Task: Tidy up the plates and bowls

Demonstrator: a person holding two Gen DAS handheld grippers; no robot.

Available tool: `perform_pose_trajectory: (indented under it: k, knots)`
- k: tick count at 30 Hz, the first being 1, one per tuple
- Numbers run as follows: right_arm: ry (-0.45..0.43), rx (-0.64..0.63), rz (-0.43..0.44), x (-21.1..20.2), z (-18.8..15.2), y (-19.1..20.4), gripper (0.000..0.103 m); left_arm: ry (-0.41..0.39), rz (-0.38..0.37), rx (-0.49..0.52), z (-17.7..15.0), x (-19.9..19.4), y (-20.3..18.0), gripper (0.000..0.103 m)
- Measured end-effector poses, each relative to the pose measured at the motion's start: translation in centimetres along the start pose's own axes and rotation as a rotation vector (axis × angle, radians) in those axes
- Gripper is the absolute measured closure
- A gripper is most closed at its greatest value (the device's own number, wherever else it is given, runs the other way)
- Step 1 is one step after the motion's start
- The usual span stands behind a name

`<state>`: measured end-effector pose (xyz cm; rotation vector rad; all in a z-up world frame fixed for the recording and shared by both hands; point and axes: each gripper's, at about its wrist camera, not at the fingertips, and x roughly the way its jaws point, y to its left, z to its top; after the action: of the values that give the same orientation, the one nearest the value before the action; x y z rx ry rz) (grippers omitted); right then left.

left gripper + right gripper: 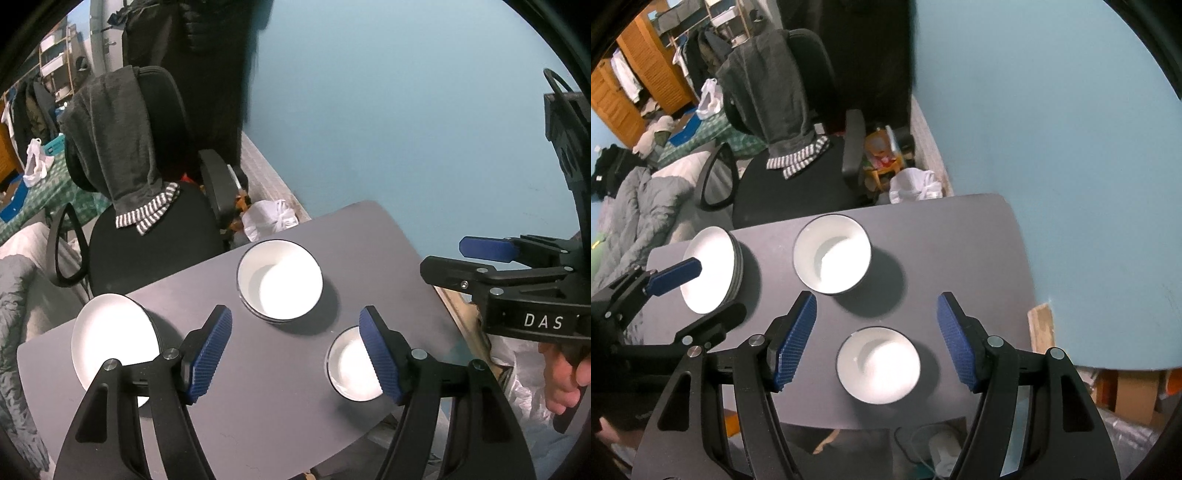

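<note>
Although both grippers hang above the grey worktop (960, 236), neither has hold of anything: the left gripper (295, 354) has its blue ribbed fingers (208, 354) spread wide over bare surface, and the right gripper (875, 339) stands about as wide, its fingers either side of the small bowl (878, 365) in that view but clear of it.

Three lots of white crockery sit apart on the worktop: a stack of plates (711, 269) at the left end, a stack of bowls (832, 254) near the middle (its rims show as thin dark lines), and the small bowl nearest the front edge.

All of it looks like glazed ceramic, so I would judge it stiff, smooth, rather slippery and liable to chip if knocked or dropped. A rim pinch, one finger inside and one outside the wall, seems the surest hold for a bowl; the plates offer only their thin edge.
</note>
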<state>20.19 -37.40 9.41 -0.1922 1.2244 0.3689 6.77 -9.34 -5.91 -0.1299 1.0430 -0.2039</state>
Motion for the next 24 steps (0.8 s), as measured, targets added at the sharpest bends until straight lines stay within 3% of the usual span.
perform_pose_trajectory:
  k: [8, 24]
  knots:
    - [-0.017, 0.082, -0.009, -1.5, -1.6, -1.1, 0.036, -0.017, -0.021, 0.074, -0.5, -1.2, -1.5, 0.030]
    - [0.042, 0.235, -0.006, -0.7, -6.3, -3.3, 0.036, 0.042, -0.066, 0.156, -2.8, 0.1, -4.2, 0.030]
